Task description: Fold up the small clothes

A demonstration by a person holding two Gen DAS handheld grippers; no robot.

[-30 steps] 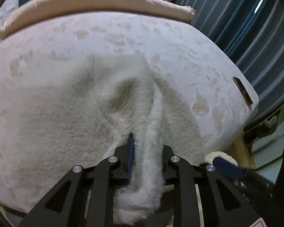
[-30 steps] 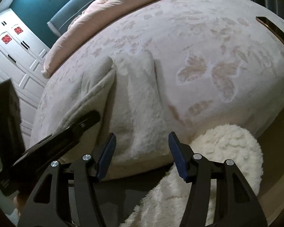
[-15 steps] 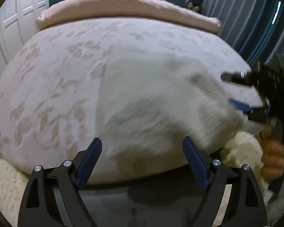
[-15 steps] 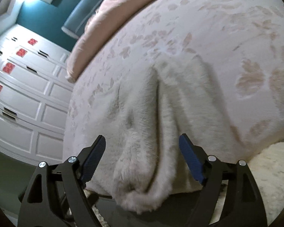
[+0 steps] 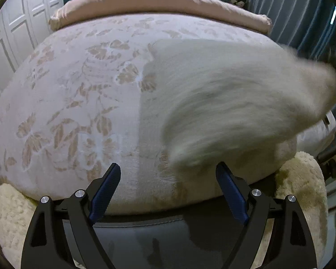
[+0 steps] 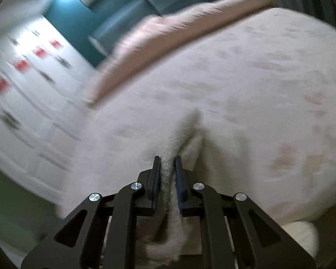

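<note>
A fluffy cream garment (image 5: 224,103) lies on the bed, its near right part lifted and blurred with motion. My left gripper (image 5: 168,192) is open and empty at the bed's near edge, just left of the raised flap. My right gripper (image 6: 167,177) is shut on a fold of the same cream garment (image 6: 168,148), which bunches up between the blue pads (image 6: 156,179) and hangs down below them. In the left wrist view the right gripper itself is hidden at the far right edge.
The bed has a pale floral cover (image 5: 74,103) and a pink folded quilt (image 5: 159,2) at its far side. White wardrobe doors (image 6: 18,89) stand to the left, dark curtains (image 5: 298,11) to the right. A fluffy cream rug (image 5: 302,192) lies below the bed edge.
My left gripper let go of the garment and opened, then stayed at the bed edge. My right gripper went from open to shut on a garment fold and is lifting it; the view is blurred.
</note>
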